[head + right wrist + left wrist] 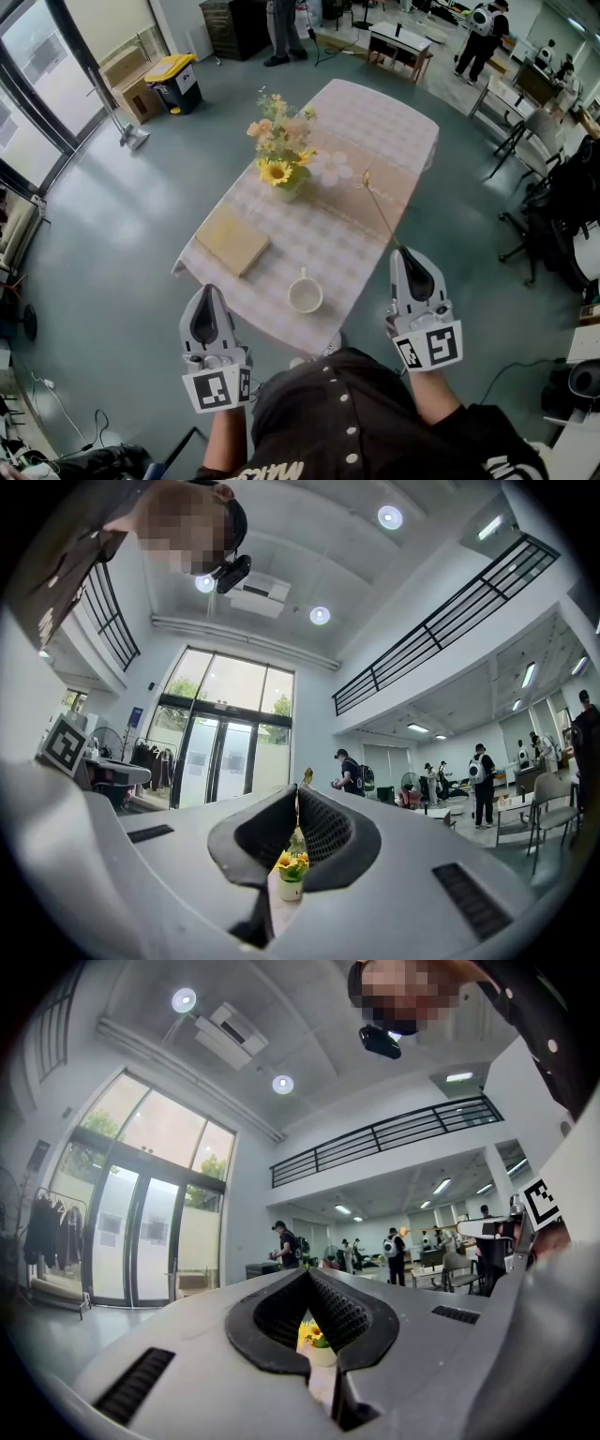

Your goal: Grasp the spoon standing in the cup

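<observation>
Head view: L gripper (208, 291) sat by the near edge of the checked table (375, 122), jaws together, nothing in them. R gripper (401, 251) pinched a thin gold spoon (380, 211) that stuck out ahead over the cloth, well clear of the white cup (305, 294) near the front edge. L gripper view: tips of the L gripper (307, 1274) met, w/ nothing between. R gripper view: R gripper (296, 793) was closed narrow on the spoon (306, 778), whose far end poked past the tips; flowers (291, 862) showed beyond.
</observation>
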